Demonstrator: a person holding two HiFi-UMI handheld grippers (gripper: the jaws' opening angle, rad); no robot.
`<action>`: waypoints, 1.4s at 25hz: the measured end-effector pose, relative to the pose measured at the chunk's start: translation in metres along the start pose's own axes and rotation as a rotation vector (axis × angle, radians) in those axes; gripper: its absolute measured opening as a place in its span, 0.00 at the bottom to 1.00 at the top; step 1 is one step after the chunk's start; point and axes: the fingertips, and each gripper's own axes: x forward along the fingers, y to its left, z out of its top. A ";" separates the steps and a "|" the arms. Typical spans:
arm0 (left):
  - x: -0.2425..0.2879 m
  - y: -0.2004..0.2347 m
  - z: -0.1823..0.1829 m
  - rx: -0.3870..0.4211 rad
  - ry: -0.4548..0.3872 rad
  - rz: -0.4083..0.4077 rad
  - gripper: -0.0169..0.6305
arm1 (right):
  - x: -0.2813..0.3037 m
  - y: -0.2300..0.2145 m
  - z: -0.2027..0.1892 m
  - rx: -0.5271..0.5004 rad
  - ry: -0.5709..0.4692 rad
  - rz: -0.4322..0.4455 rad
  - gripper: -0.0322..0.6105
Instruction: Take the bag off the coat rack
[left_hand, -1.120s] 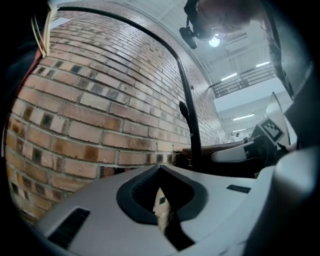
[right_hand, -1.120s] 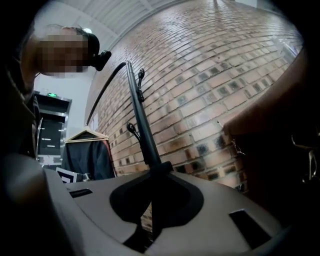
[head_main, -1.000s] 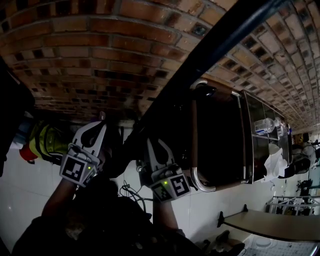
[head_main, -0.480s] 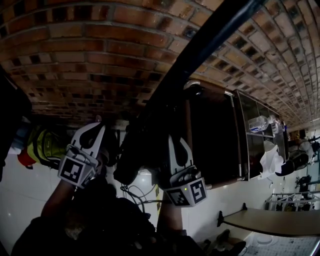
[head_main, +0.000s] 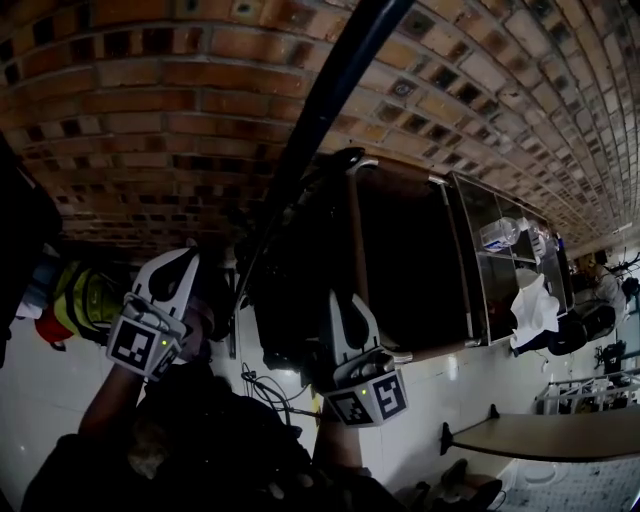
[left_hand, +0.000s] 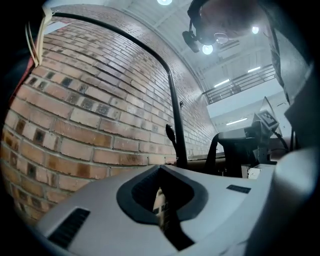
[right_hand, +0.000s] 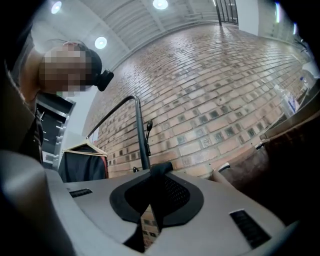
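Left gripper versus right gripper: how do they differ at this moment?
The right gripper is shut on the bag's black strap, while the left gripper is shut with nothing between its jaws. In the head view, the right gripper sits against the black bag and the left gripper is off to its side. Both have their jaws together.

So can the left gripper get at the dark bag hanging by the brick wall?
Probably yes. The left gripper sits just beside the dark fabric bag with nothing between them, though its jaws are shut and would need opening. The right gripper is shut on a dark strap, seemingly the bag's.
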 end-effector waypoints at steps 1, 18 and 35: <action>-0.004 -0.005 0.003 0.005 -0.002 -0.002 0.05 | -0.006 0.003 0.002 -0.008 0.002 0.003 0.10; -0.092 -0.103 0.046 -0.017 -0.028 0.052 0.05 | -0.121 0.060 0.001 0.049 0.061 0.145 0.10; -0.188 -0.111 0.079 -0.043 -0.057 0.012 0.05 | -0.169 0.157 0.028 0.017 0.014 0.130 0.10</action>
